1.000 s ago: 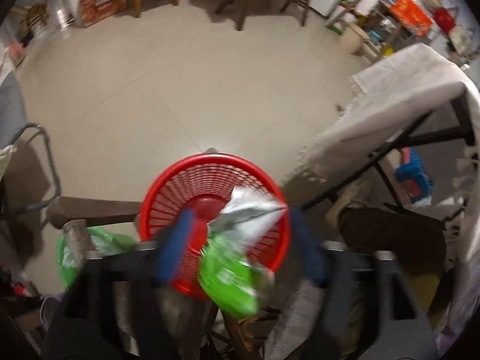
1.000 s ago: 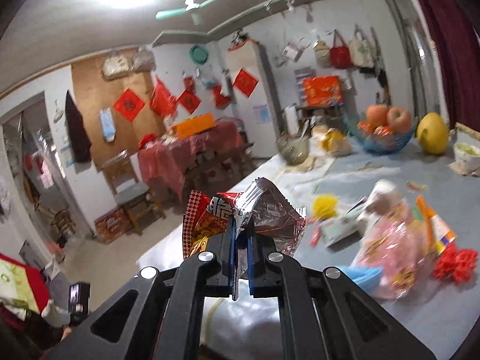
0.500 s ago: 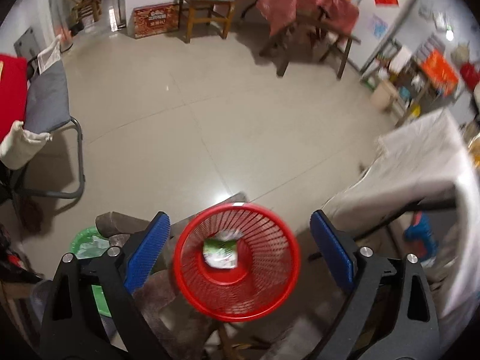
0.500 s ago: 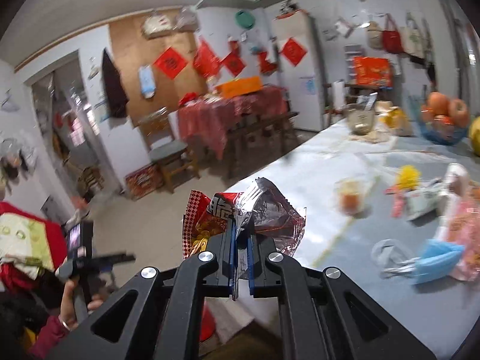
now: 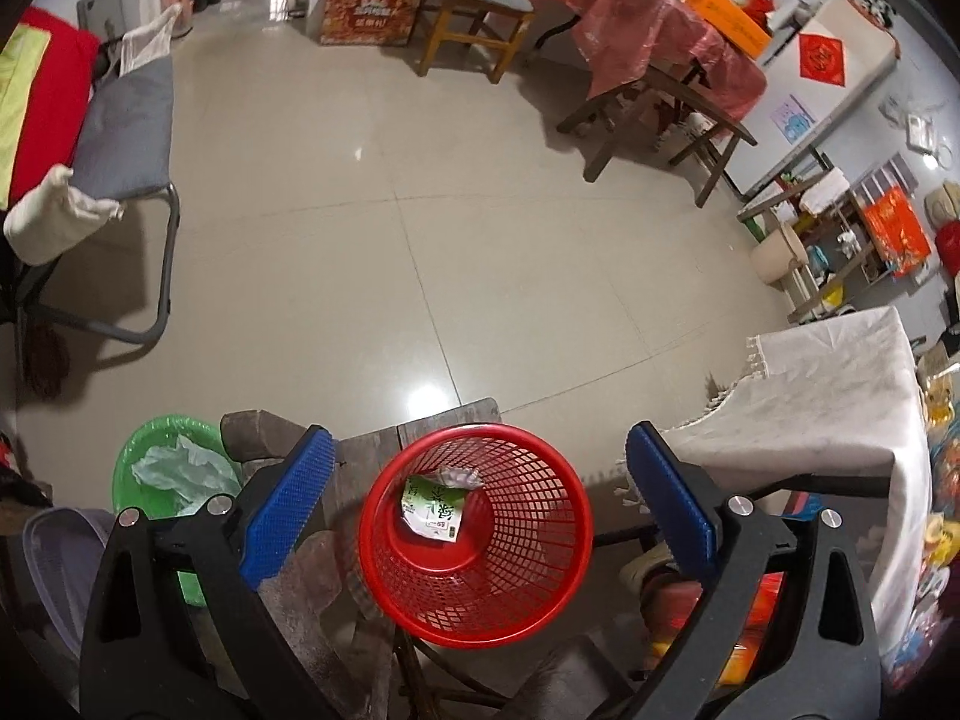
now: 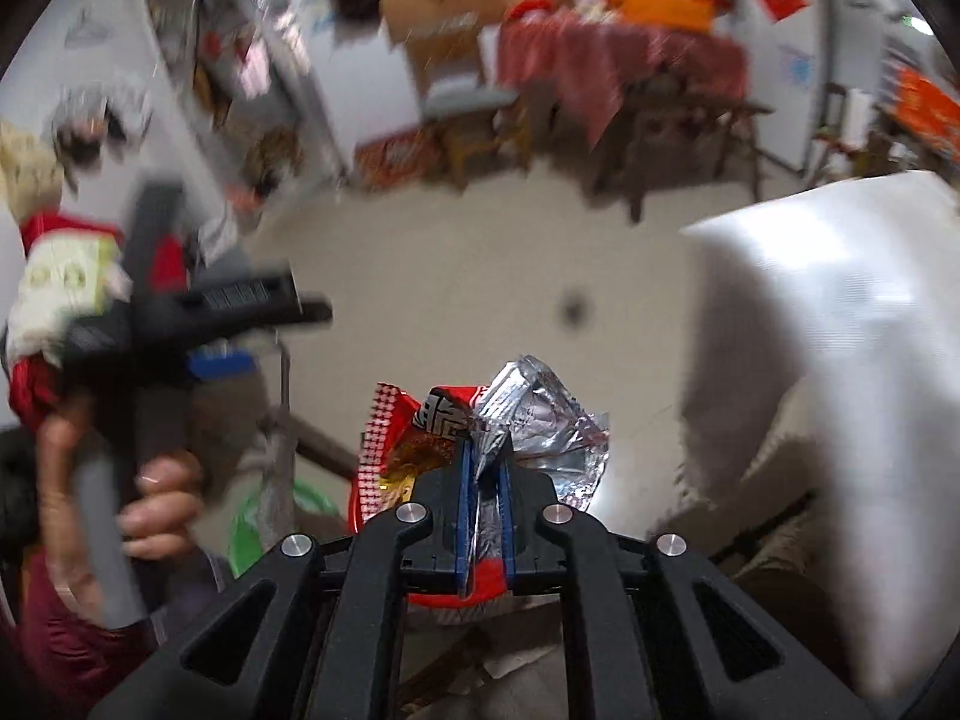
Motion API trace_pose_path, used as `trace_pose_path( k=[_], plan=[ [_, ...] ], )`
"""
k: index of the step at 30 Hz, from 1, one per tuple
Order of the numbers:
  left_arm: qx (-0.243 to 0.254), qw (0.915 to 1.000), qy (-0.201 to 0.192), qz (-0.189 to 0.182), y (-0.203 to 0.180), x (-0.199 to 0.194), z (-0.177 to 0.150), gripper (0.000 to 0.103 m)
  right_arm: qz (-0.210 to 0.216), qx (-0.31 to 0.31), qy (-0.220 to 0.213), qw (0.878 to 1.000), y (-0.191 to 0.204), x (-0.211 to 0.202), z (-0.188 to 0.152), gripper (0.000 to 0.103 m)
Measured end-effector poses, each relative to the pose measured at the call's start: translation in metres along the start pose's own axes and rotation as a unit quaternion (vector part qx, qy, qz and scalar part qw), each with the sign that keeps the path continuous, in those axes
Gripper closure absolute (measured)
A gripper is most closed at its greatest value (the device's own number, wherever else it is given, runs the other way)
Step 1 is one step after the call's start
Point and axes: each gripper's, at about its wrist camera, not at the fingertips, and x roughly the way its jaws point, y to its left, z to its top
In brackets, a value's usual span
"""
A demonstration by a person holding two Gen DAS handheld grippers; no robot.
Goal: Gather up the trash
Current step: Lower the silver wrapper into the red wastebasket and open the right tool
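A red mesh basket (image 5: pixel 480 588) stands on a wooden stool below my left gripper (image 5: pixel 477 468). A green snack wrapper (image 5: pixel 433 505) lies inside it. My left gripper is open and empty, its blue pads (image 5: pixel 288 504) spread on either side of the basket. My right gripper (image 6: pixel 485 468) is shut on a red and silver foil snack wrapper (image 6: pixel 528 426), held over the floor. A bit of the red basket (image 6: pixel 480 588) shows under its fingers. The left gripper (image 6: pixel 222 324) shows blurred at left in the right wrist view.
A green bin (image 5: pixel 150 480) with a plastic bag stands left of the stool. A table with a white cloth (image 5: pixel 840 396) is at right, also in the right wrist view (image 6: pixel 840 360). A folding chair (image 5: pixel 126 138) is at left, wooden furniture at the back.
The green wrapper left my left gripper and dropped into the red basket, and the left gripper rose. My right gripper swung from the table top toward the floor and basket, still holding its wrapper.
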Motion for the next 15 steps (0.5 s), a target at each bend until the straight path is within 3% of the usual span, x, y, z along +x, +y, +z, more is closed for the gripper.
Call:
trace_pose_path(
  k=[2,9,15],
  plan=[
    [-0.002,1.0000,0.004,0.003,0.002,0.004,0.000,0.009,-0.007,-0.006,0.027,1.000,0.002,0.025,-0.002,0.074],
    [0.002,0.9996,0.028,-0.006,-0.001,0.015,-0.006,0.009,0.008,0.014,0.029,0.999,-0.003,0.030,-0.003,0.072],
    [0.024,0.9995,0.021,0.000,-0.012,0.012,-0.012,0.009,-0.016,0.008,0.000,1.000,-0.012,0.010,-0.001,0.063]
  ],
)
